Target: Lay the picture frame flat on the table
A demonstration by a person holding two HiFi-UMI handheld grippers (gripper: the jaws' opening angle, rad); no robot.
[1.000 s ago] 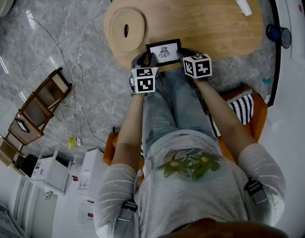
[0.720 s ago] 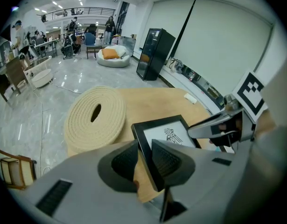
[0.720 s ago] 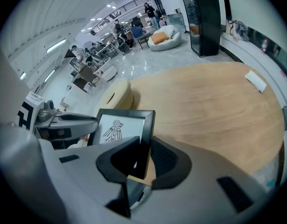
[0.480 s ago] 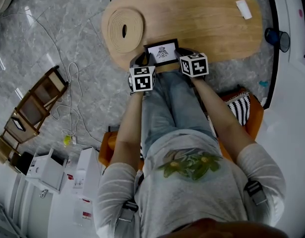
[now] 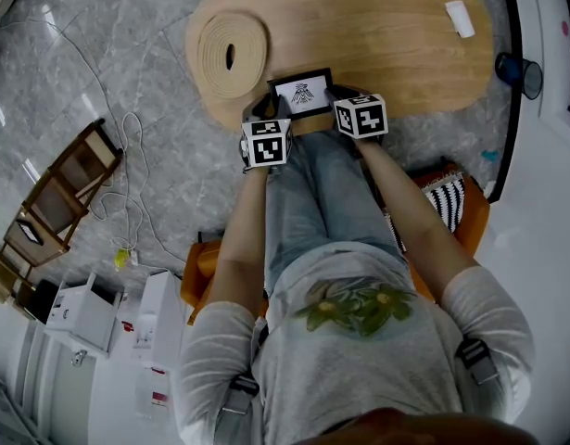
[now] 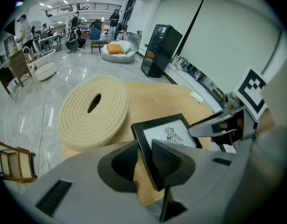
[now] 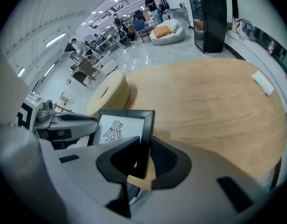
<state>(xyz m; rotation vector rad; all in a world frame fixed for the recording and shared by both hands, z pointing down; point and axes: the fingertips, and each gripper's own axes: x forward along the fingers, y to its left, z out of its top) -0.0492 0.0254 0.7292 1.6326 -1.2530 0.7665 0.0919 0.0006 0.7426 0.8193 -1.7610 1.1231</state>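
A black picture frame point(image 5: 301, 93) with a bird drawing is held tilted over the near edge of the oval wooden table point(image 5: 377, 35). My left gripper point(image 5: 273, 111) is shut on the frame's left edge point(image 6: 144, 143), with the ribbed pads point(image 6: 167, 161) on both sides of it. On the opposite side, my right gripper point(image 5: 335, 100) is shut on the frame's right edge point(image 7: 146, 129). In the right gripper view the frame point(image 7: 120, 127) shows with my left gripper point(image 7: 64, 120) behind it. The frame's bottom edge and stand are hidden by the jaws.
A coiled rope mat point(image 5: 231, 56) lies on the table's left end, close to the frame. A small white block point(image 5: 460, 19) sits far right. Off the table are a dark cup point(image 5: 520, 69), a wooden chair point(image 5: 67, 188), floor cables and an orange seat point(image 5: 472, 216).
Both grippers have sunk a little toward the tabletop with the frame still held between them. The grips look the same.
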